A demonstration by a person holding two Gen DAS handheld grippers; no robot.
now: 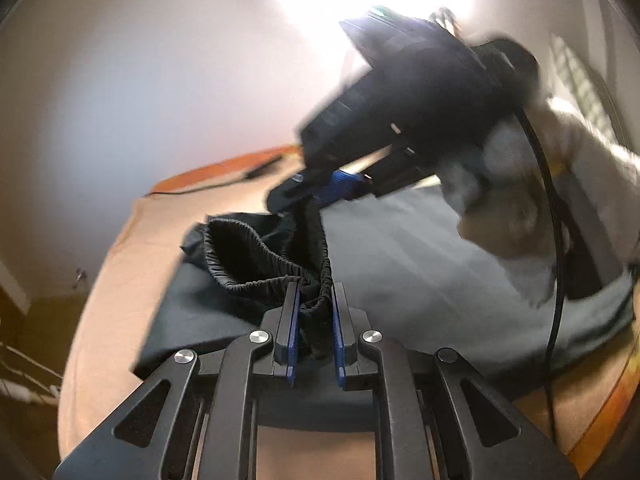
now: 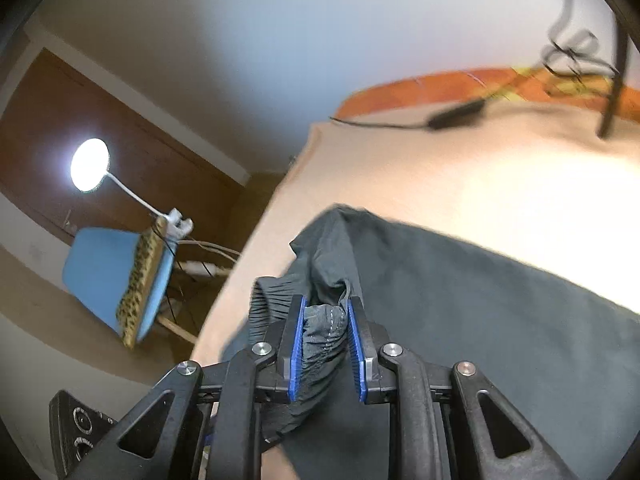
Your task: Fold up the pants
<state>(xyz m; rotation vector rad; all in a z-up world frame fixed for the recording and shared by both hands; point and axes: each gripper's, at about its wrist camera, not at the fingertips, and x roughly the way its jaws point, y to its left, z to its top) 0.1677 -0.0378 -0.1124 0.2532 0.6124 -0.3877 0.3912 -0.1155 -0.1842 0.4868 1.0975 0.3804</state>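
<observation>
Dark grey pants [image 1: 400, 264] lie on a beige-covered table [image 1: 120, 272]. Their elastic waistband [image 1: 256, 264] stands open and lifted off the cloth. My left gripper [image 1: 314, 296] is shut on the waistband near its front end. My right gripper [image 1: 320, 190] shows farther back in the left wrist view, shut on the other end of the waistband, which stretches between the two. In the right wrist view my right gripper [image 2: 326, 310] is shut on the gathered waistband [image 2: 320, 336], with the pants [image 2: 480, 300] spread to the right on the table [image 2: 460, 184].
A black cable with an inline box [image 2: 456, 118] lies on the table's far side by an orange edge strip [image 2: 420, 90]. A blue chair [image 2: 112, 280] and a lit lamp [image 2: 90, 164] stand left of the table. A black cable [image 1: 554, 240] hangs at the right.
</observation>
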